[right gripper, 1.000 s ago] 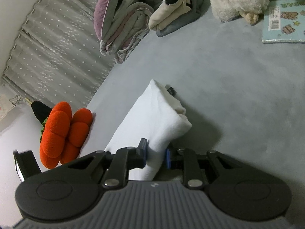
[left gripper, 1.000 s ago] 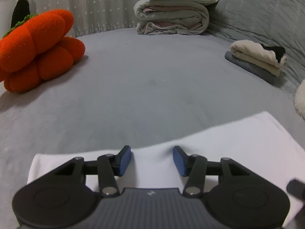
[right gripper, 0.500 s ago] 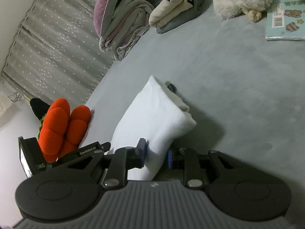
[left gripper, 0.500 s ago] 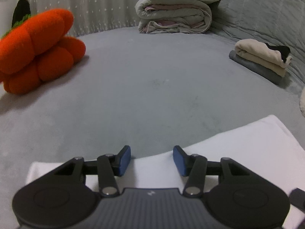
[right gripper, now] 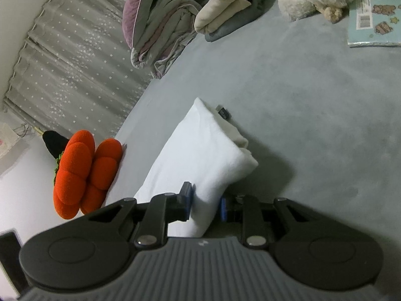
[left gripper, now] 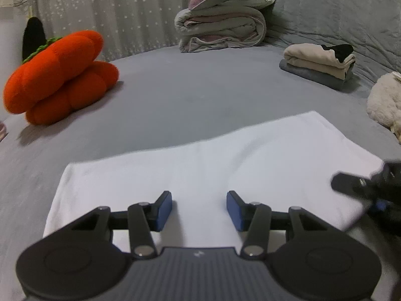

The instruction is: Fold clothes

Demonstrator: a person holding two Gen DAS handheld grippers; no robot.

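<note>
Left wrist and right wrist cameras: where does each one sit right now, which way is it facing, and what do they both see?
Left wrist: sits on the left gripper, looking forward and down over the white garment on the grey bed; its own open fingers show, plus the right gripper's tip at the right edge.
Right wrist: sits on the right gripper, rolled, facing along the garment's end that its pads pinch.
Shared: the garment, orange plush, rolled duvet, folded clothes stack.
</note>
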